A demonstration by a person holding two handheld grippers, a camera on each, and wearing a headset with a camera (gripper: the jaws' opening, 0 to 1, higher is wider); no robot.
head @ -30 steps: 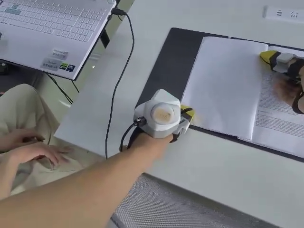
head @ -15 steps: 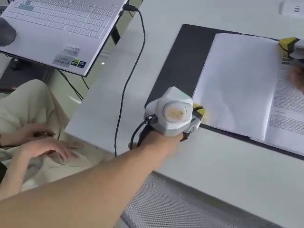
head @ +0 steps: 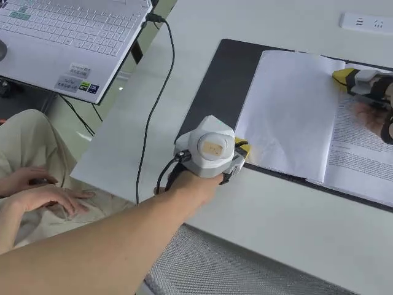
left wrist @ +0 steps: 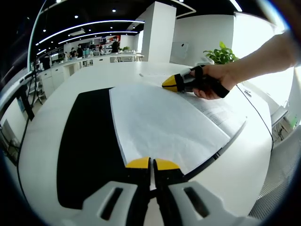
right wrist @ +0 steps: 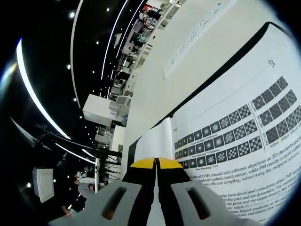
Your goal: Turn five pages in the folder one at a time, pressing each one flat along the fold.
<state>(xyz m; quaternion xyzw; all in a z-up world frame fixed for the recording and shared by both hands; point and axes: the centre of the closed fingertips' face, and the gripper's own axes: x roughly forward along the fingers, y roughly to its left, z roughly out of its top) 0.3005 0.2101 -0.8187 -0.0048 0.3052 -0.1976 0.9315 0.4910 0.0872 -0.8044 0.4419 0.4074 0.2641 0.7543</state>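
Observation:
A black folder (head: 215, 86) lies open on the white table. A blank turned page (head: 288, 110) lies over its left half, and a printed page (head: 362, 147) shows on the right. My left gripper (head: 241, 151) is shut, its yellow tips at the near left corner of the blank page (left wrist: 160, 117). My right gripper (head: 342, 77) is shut too and rests at the far end of the fold. In its own view the tips (right wrist: 155, 164) sit where the blank sheet meets the printed page (right wrist: 235, 127). The left gripper view shows the right gripper (left wrist: 176, 83) beyond the page.
A white laptop (head: 61, 37) sits at the far left with a black cable (head: 156, 92) running down the table. A power strip (head: 365, 23) lies at the back right. Another person's hand (head: 43, 196) rests at the left, and a mesh chair seat (head: 202, 270) is below the table edge.
The head camera swung right and came back. Both grippers stay shut in much the same places on the folder.

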